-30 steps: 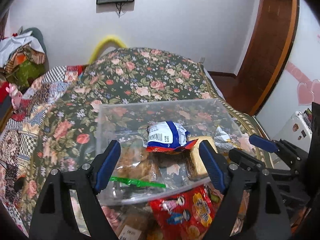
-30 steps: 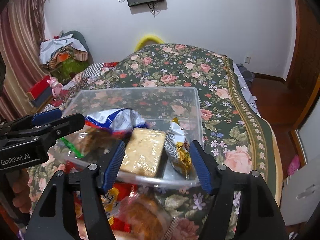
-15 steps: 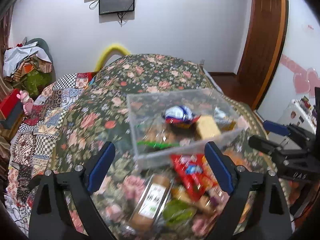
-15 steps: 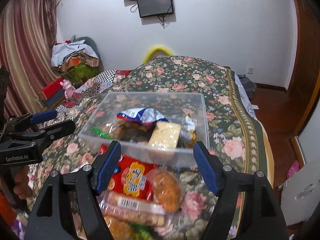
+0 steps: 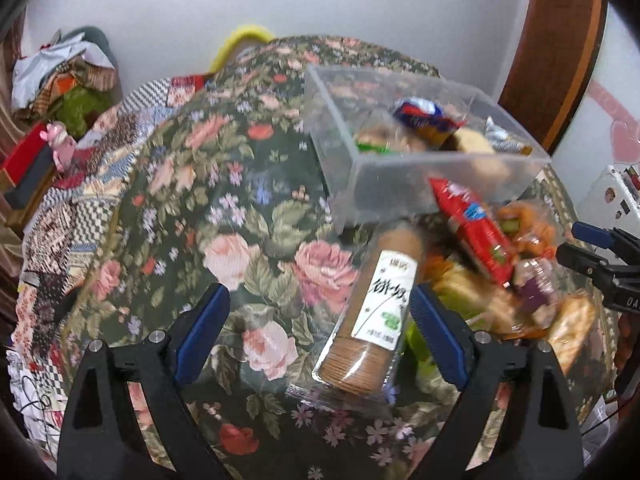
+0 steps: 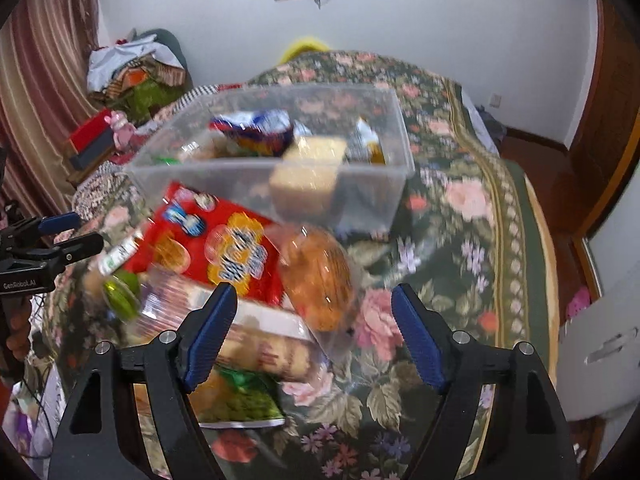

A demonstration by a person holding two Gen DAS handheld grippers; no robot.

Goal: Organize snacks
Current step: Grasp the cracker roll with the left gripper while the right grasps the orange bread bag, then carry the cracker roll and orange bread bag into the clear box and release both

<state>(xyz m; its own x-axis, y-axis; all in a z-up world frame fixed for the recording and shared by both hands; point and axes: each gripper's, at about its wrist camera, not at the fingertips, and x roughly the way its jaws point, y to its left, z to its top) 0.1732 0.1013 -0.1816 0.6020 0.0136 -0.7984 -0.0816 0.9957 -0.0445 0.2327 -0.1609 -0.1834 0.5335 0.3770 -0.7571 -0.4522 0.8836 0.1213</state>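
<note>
My left gripper [image 5: 320, 336] hangs wide apart over the flowered bedspread [image 5: 256, 216], jaws just widened, with the near end of the biscuit sleeve [image 5: 376, 320] lying loose between them. My right gripper [image 6: 316, 330], also just opening, pinches nothing above the wrapped bun [image 6: 316, 276] and red snack bag [image 6: 216, 240]. Behind the pile stands the clear box [image 6: 200, 172], partly filled with snacks.
</note>
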